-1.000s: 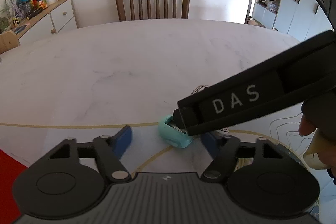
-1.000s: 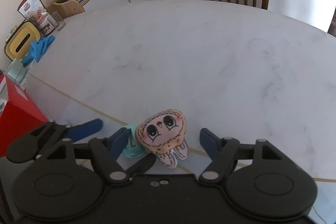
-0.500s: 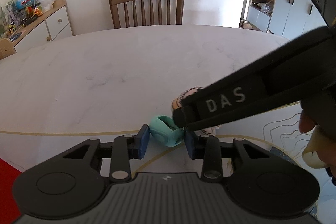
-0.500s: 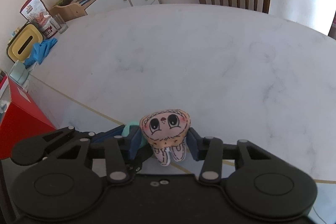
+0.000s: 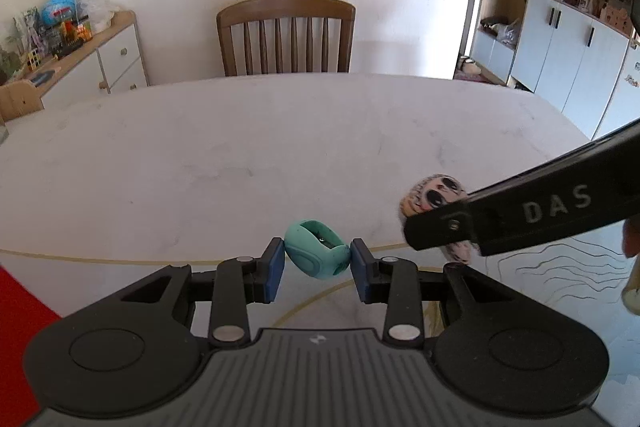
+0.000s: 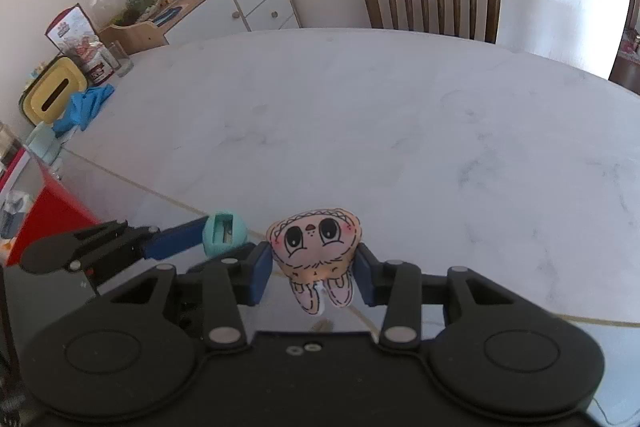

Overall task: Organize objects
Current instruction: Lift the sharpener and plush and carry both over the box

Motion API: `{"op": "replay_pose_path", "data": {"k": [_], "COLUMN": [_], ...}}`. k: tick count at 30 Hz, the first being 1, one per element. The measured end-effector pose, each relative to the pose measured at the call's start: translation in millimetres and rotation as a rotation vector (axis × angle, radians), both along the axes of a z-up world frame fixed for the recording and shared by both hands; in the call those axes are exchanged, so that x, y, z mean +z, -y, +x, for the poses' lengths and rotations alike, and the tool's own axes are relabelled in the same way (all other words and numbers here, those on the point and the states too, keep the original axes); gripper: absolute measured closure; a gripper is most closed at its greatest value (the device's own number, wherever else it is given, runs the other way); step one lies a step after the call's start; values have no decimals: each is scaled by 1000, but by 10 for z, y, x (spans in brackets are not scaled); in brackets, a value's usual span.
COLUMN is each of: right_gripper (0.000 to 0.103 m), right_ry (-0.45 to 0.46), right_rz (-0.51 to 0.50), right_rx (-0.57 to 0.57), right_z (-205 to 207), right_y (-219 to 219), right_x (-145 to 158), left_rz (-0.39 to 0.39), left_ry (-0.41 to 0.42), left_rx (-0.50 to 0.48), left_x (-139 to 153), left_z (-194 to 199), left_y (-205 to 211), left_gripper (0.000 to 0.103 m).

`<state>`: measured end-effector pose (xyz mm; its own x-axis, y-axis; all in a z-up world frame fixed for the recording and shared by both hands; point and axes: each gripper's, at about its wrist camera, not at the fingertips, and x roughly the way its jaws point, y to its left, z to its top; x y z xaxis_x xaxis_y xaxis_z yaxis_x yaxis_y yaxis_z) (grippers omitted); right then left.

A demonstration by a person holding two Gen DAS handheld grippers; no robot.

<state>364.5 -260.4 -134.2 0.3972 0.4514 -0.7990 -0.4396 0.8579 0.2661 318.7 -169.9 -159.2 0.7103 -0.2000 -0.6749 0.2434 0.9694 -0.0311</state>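
My left gripper (image 5: 317,263) is shut on a small teal sharpener (image 5: 316,254) and holds it above the white marble table (image 5: 256,155). My right gripper (image 6: 314,273) is shut on a small plush doll (image 6: 316,251) with a cartoon face, also lifted off the table. In the left wrist view the doll (image 5: 430,197) shows to the right, partly behind the right gripper's black finger. In the right wrist view the sharpener (image 6: 224,233) and the left gripper's blue pads (image 6: 176,239) sit to the left of the doll.
A wooden chair (image 5: 286,35) stands at the table's far side. A sideboard (image 6: 224,3) with toys lines the left wall. A red box (image 6: 48,215), a yellow-lidded box (image 6: 54,93) and a blue cloth (image 6: 84,107) lie at the left. White cabinets (image 5: 572,55) stand at right.
Both grippers closed on their objects, the left on the sharpener and the right on the doll, then lifted them off the table and moved slightly apart.
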Motion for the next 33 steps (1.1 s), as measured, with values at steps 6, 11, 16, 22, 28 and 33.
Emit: {"op": "replay_pose_path", "data": {"k": [6,11,16,22,28,33], "right_gripper": [61,61,61,61,61,61], "right_ry": [18,23,37,45,68,86], "right_rz": [-7,5,10,18,13,11], "right_rx": [15,24,49,93,143,188], "right_z": [-170,-357,-583,-850,-1103,-1266], "right_y": [53,60,6,-140,-345,-580], "right_x": [197,398,588,785,973,1128], "left_rz": [-22,-41,-51,-76,-97,-95], "left_ry": [27,43,36,38,42,48], "left_rx": [2,10,31,63,98,115], "left_x": [197,391,572,797,1006,1148], "left_z": [-185,-391,-608,-893,-1108,-1232], "left_y": [-120,-250,-400,-630,-894,-1149], "left_gripper": [68,68,68,68,68,68]}}
